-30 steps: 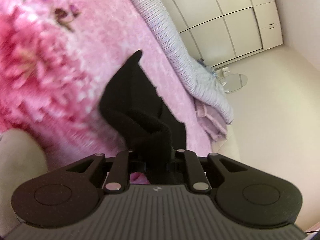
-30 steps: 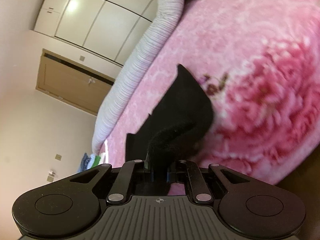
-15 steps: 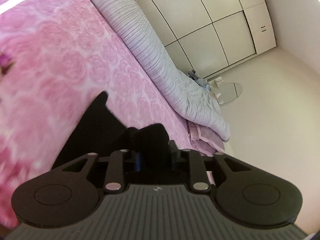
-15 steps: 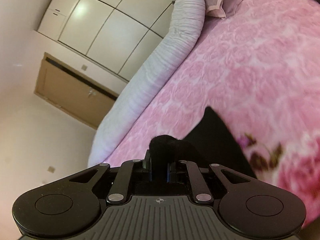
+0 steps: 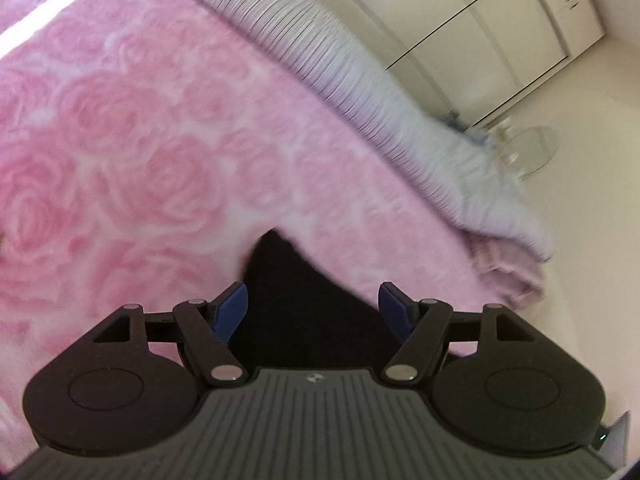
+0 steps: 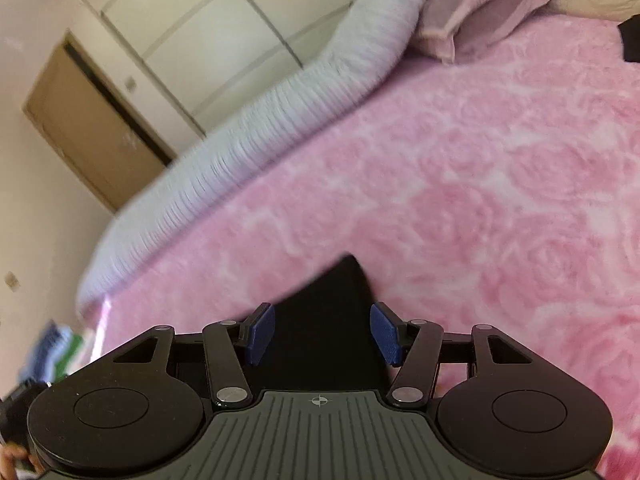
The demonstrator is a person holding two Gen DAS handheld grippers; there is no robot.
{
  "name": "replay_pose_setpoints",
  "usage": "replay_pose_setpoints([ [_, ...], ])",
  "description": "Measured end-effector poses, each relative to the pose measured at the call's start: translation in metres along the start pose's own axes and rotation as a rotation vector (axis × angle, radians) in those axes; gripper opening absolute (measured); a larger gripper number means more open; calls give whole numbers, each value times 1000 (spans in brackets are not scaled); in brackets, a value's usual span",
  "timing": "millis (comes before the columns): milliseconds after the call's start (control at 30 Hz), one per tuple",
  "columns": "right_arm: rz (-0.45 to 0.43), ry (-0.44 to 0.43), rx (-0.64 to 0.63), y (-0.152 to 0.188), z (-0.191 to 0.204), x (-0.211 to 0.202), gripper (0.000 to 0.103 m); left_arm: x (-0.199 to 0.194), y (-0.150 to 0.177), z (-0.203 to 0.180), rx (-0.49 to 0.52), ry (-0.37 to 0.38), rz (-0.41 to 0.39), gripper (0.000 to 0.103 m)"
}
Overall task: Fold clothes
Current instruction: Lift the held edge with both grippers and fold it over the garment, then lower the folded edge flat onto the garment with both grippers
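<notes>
We hold both tools spread wide over the bed: the left tool [image 5: 313, 308] and right tool [image 6: 322, 336] grip nothing. The black garment [image 5: 304, 304] lies on the pink blanket [image 5: 140, 152], seen between each tool's blue pads [image 6: 262, 332].

Your garment [image 5: 304, 304] lies on the bed [image 5: 140, 140], its rolled quilt [image 5: 360, 92] along the far edge, pillow [image 6: 480, 12] at the corner.

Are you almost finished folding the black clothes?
One fold looks laid down: the black garment lies on the pink blanket. Both the left gripper and right gripper are open, holding nothing. How neat it is, or what's left, is hidden.
</notes>
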State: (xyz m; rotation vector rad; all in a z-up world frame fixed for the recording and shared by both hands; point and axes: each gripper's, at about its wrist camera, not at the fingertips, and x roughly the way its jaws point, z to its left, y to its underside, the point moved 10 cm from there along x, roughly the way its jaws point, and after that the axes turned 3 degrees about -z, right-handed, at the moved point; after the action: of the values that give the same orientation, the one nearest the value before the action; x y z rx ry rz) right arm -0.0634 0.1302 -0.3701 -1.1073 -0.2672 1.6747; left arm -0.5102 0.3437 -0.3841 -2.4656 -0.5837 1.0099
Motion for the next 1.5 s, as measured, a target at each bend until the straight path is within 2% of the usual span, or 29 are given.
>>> replay_pose_setpoints([
  [167,48,19,-72,3,-8,43,57,34,0,11,69,-54,5,66],
  [200,53,19,-88,4,-7,51,57,40,0,10,91,-56,7,63],
  [267,62,20,-120,4,-5,69,57,50,1,4,143,-51,11,44],
  [300,67,20,-137,4,-5,77,52,55,1,1,170,-49,12,15],
  [333,67,23,-162,4,-3,83,7,59,1,-1,216,-64,12,6],
  [367,69,44,-193,4,-3,86,5,60,-1,-4,282,-80,-8,6],
  [433,42,62,-226,0,-2,82,4,61,-5,-5,315,-71,-36,6],
  [467,18,69,-237,-3,-2,77,4,62,-6,-5,319,-63,-47,6],
  [533,0,94,-246,-4,-6,76,4,71,-5,2,350,-96,-46,6],
  [600,44,139,-244,7,-17,91,4,85,3,6,421,-147,-26,8],
  [700,49,170,-265,10,-15,96,9,83,-1,1,424,-157,-27,8],
  [767,46,201,-292,5,-8,88,21,70,-10,-7,428,-169,-66,9],
  [833,11,239,-339,-2,0,77,27,54,-19,-20,487,-212,-141,9],
  [900,-21,270,-399,-8,12,71,29,49,-19,-36,531,-216,-159,9],
  [1000,-4,201,-545,9,49,80,32,63,7,-68,599,-136,-82,9],
  [1133,94,71,-734,53,94,115,32,97,43,-84,769,-147,-14,13],
  [1200,132,68,-806,67,97,135,32,111,54,-72,816,-176,21,13],
  [1267,117,95,-865,67,84,144,34,111,51,-56,823,-181,10,13],
  [1300,107,121,-865,61,75,143,35,110,48,-48,823,-181,-1,12],
  [1367,96,153,-788,44,45,134,41,106,37,-32,806,-193,-17,3],
  [1433,87,158,-691,29,17,124,41,93,37,-33,782,-193,-21,3],
  [1500,82,179,-628,25,7,114,41,78,40,-38,757,-190,-24,3],
])
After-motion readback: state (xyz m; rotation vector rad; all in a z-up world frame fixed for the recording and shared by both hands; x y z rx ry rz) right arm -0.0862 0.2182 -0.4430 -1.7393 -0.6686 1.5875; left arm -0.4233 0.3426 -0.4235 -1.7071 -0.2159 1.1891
